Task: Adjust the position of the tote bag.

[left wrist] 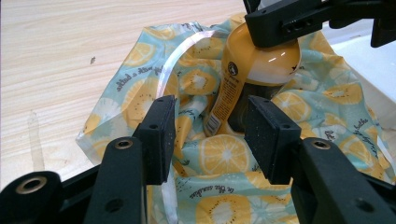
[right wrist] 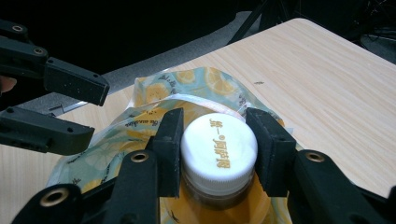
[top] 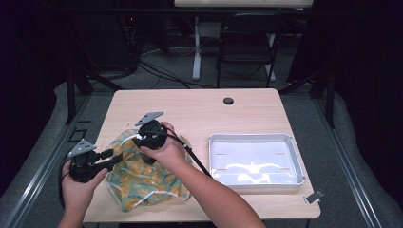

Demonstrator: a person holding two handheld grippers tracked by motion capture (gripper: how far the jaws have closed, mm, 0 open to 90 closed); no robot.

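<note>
High view: at the left, the left hand-held gripper (top: 115, 157) lies low over the wooden counter (top: 199, 109) and points right, toward a see-through bag printed with lemons (top: 138, 183). Its two black jaws are spread apart and grab nothing. The bag lies flat and crumpled on the left part of the counter, near the front edge.

Next, over the top of the bag, comes the right hand-held gripper (top: 145, 142). A hand is wrapped around it and the forearm reaches in from the bottom.

Farther right, well apart from the bag, sits a grey tray (top: 294, 159) with low walls. A small grey clip (top: 314, 196) lies near the front right corner of the counter.

From the left gripper view, the left hand-held gripper (left wrist: 210, 135) has its pads on each side of a gap, with the lemon bag (left wrist: 219, 158) under them. Past them a yellow bottle (left wrist: 233, 79) leans among the folds of the bag. The other gripper's black jaws sit at the bottle's top end.

From the right gripper view, the right hand-held gripper (right wrist: 218, 151) has one pad on each side of the bottle's white cap (right wrist: 218, 147). The pads look like they touch the cap, so it is grasping the bottle by its cap. The left gripper's jaws show at the left edge, spread apart.
</note>
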